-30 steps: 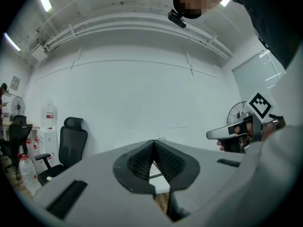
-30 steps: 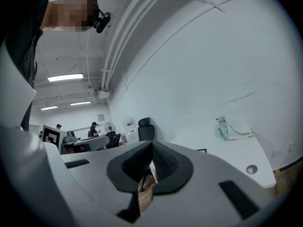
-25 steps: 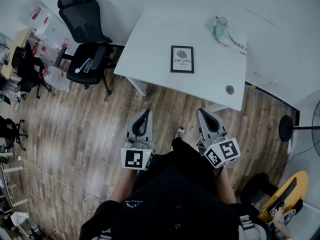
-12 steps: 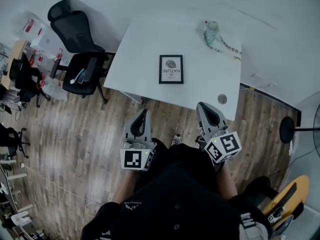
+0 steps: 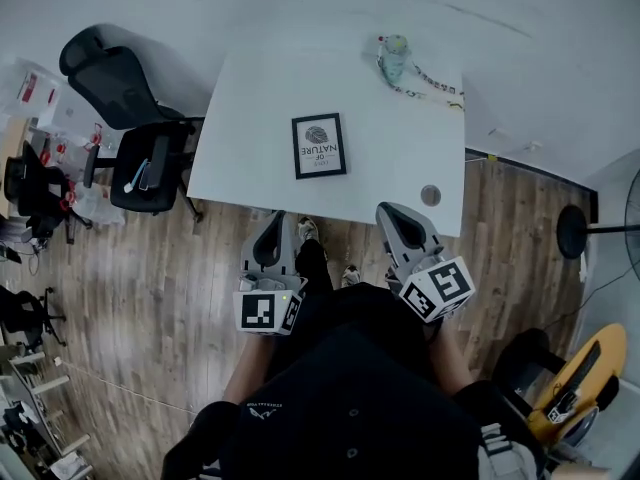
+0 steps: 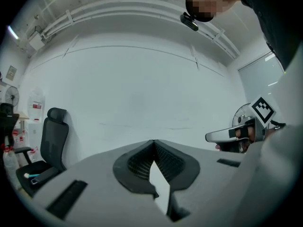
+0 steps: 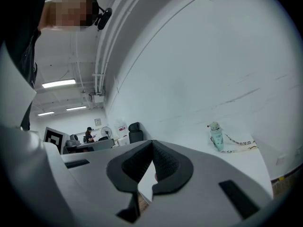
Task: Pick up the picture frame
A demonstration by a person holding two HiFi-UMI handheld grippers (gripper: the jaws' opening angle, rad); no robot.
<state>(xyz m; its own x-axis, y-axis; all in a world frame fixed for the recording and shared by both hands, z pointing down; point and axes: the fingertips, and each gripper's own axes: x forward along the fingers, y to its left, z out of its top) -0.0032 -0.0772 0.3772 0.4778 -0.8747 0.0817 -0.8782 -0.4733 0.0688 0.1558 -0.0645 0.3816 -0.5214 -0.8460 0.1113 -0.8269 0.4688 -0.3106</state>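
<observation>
On the white tabletop (image 5: 250, 88), near its middle, the picture frame (image 5: 319, 146) lies flat, black-bordered, with nothing touching it. A pale bottle (image 5: 394, 58) with a lanyard stands toward the far edge, well apart from the frame. The left gripper (image 5: 276, 218) and right gripper (image 5: 388, 212) hang at the tabletop's near edge, short of the frame. Both pairs of jaws are pressed together with nothing between them. A black office chair (image 5: 135, 128) stands off the left end on the wood floor (image 5: 150, 298).
</observation>
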